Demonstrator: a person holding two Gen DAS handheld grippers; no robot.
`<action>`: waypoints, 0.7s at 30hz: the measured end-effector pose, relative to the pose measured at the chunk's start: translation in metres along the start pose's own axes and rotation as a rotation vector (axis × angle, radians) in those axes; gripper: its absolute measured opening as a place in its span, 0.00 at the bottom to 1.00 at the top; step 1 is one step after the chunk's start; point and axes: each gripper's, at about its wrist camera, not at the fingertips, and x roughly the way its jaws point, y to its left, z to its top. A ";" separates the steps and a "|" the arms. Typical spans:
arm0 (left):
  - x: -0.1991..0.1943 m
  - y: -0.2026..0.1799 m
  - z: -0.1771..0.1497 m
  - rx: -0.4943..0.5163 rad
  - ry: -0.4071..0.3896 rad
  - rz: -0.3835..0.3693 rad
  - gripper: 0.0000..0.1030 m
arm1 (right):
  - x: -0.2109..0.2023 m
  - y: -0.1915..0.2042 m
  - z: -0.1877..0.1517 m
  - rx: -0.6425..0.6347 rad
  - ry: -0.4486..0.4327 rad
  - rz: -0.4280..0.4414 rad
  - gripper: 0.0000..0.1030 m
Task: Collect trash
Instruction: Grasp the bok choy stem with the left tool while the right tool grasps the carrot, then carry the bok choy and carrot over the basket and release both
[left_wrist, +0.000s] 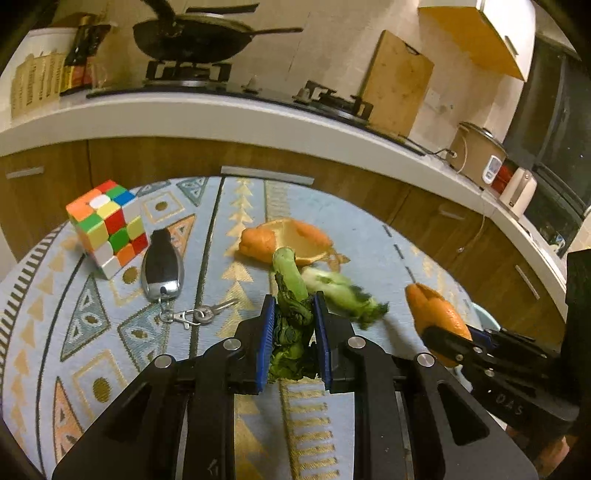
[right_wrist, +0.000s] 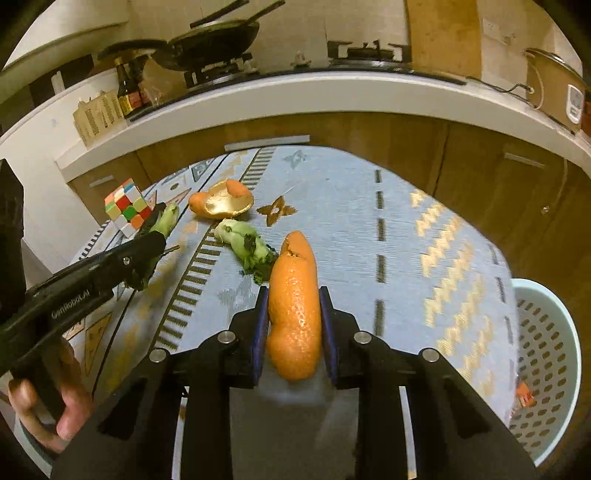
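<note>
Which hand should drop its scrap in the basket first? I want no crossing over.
Probably the right. The right gripper holds an orange peel, and the perforated basket sits just off the table's right edge beside it. The left gripper, holding a wilted green stalk, is farther away.

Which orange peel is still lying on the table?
The open, cupped orange peel beside the cube, its pale inside facing up. The other peel is pinched between the right gripper fingers.
</note>
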 end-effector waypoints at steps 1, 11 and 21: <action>-0.003 -0.002 0.000 0.005 -0.004 -0.004 0.18 | -0.006 -0.001 -0.001 0.003 -0.010 -0.004 0.22; -0.040 -0.051 0.004 0.089 -0.058 -0.092 0.18 | -0.072 -0.017 0.000 0.017 -0.133 -0.070 0.22; -0.061 -0.119 0.011 0.179 -0.096 -0.190 0.18 | -0.133 -0.067 -0.005 0.114 -0.226 -0.153 0.22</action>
